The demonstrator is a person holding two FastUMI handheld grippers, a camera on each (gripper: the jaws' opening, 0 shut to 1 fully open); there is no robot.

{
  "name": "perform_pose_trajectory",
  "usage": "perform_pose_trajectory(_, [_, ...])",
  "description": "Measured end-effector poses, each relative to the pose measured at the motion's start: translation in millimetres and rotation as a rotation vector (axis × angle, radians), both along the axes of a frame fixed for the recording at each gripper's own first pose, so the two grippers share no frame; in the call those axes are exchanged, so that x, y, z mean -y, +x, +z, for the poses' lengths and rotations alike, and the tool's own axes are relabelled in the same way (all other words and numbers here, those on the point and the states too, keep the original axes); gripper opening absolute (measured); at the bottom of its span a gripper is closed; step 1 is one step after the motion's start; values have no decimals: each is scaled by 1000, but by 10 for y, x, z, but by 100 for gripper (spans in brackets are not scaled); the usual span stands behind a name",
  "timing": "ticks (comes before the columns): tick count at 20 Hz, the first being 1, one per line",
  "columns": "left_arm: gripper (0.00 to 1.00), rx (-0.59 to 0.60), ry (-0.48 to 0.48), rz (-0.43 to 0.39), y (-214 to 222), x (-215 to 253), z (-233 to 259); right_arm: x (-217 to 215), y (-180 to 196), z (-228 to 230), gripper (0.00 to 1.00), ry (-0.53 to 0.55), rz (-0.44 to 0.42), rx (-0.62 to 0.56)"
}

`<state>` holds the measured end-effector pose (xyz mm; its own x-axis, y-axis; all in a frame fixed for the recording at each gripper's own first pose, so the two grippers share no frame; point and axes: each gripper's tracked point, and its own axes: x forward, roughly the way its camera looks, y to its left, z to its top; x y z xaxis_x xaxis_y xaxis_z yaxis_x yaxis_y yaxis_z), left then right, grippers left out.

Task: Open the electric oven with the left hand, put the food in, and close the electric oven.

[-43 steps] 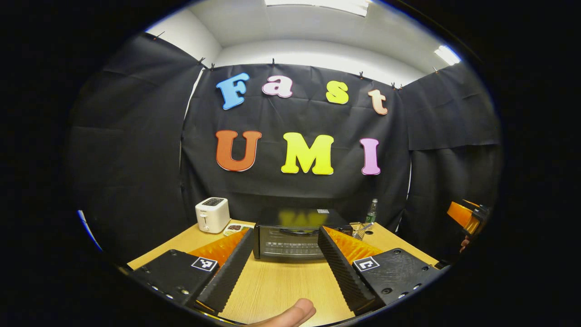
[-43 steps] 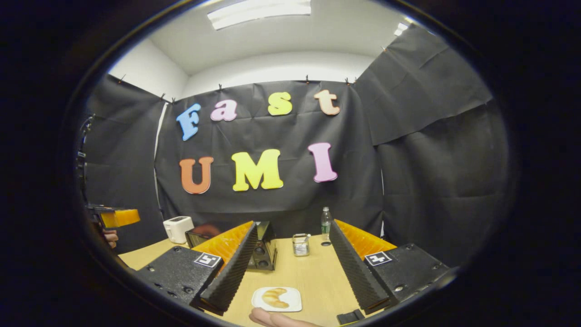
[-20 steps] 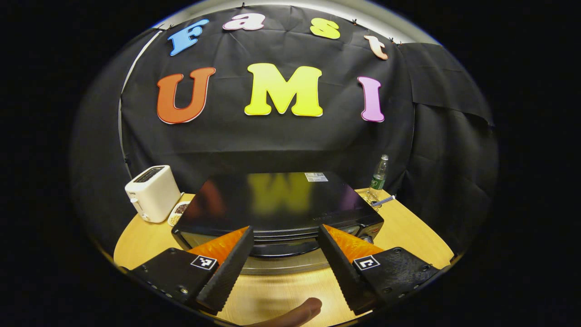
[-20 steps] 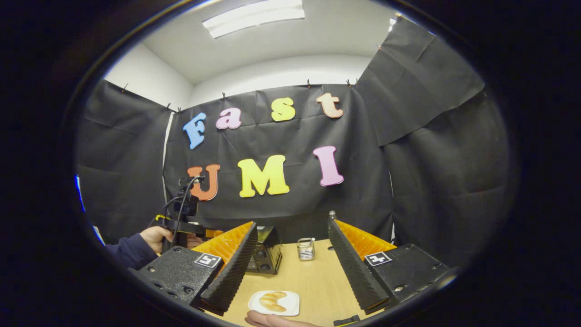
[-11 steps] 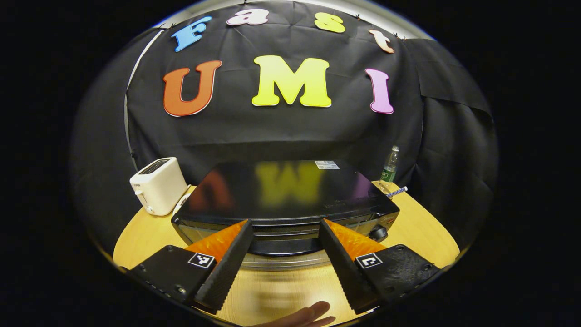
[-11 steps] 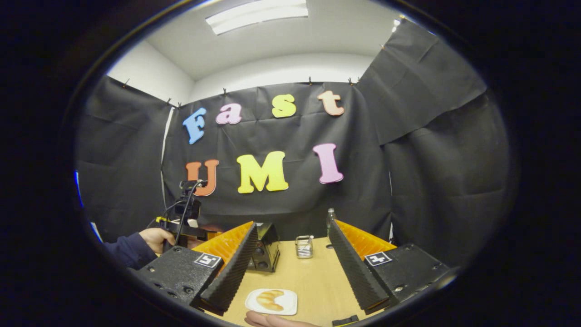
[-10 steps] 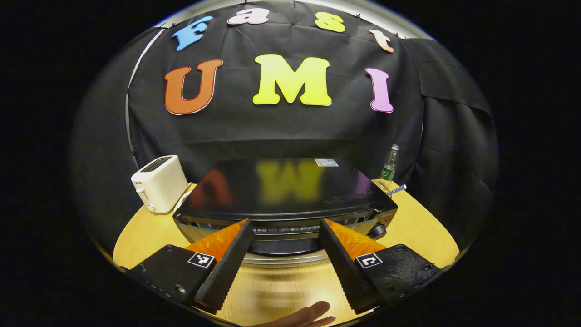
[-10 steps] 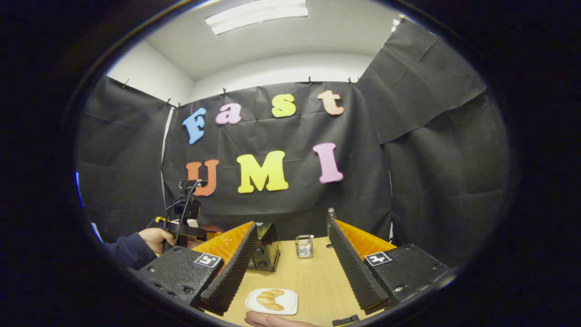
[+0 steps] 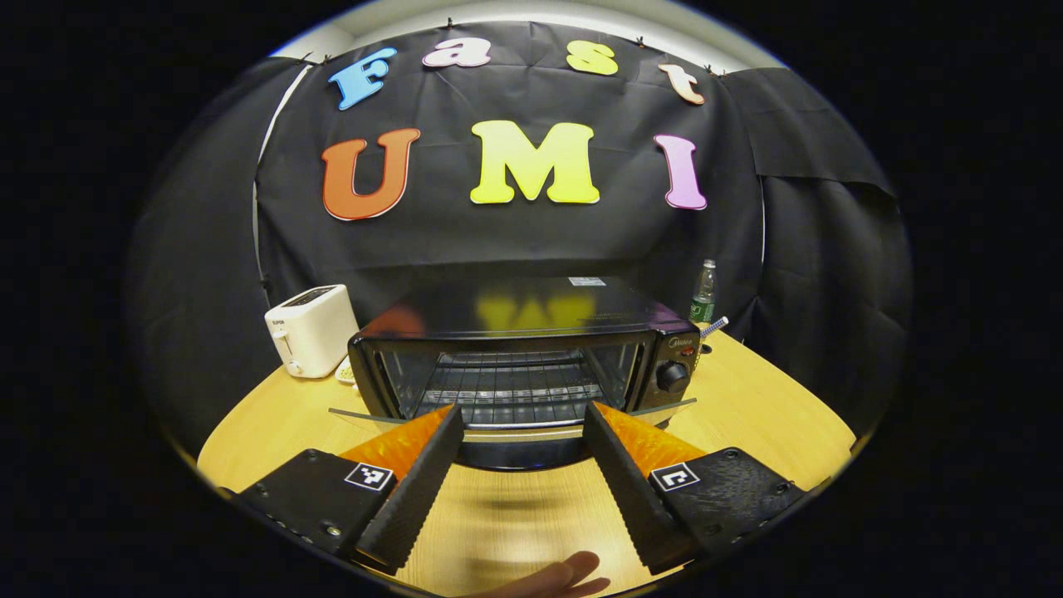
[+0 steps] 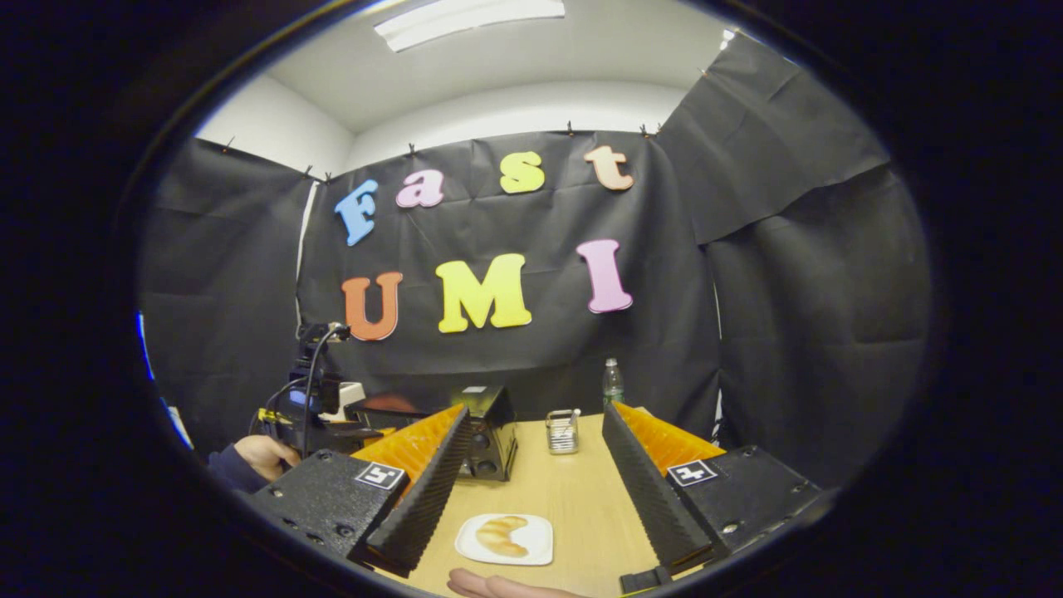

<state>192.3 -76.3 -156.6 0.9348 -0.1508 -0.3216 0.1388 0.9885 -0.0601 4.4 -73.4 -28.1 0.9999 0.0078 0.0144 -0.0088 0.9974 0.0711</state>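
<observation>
Left hand-held gripper spread wide, fingers either side of the lowered oven door; grip contact unclear. Electric oven open, rack visible. Right hand-held gripper wide, above croissant on plate, tabletop.

This is a staged recording booth set up as a small kitchen. Black cloth walls hang clipped under a white office ceiling with a strip light. On a pale wooden table stands a black electric oven, with a white toaster to its left and a clear plastic bottle to its right.
</observation>
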Motion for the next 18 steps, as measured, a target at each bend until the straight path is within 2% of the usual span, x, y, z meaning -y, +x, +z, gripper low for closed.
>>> perform_pose_trajectory(9, [97, 2, 0, 27, -414, 24, -400, -10, 137, -315, 96, 24, 12, -76])
perform_pose_trajectory(13, [97, -29, 17, 39, -567, 26, -621, -119, 190, -367, 96, -6, 27, -79])
perform_pose_trajectory(16, [97, -43, 9, 43, -642, 32, -745, -264, 229, -510, 96, 13, 35, -112])
perform_pose_trajectory(18, [97, -44, 15, 41, -664, 51, -801, -488, 233, -611, 96, 9, 82, -147])
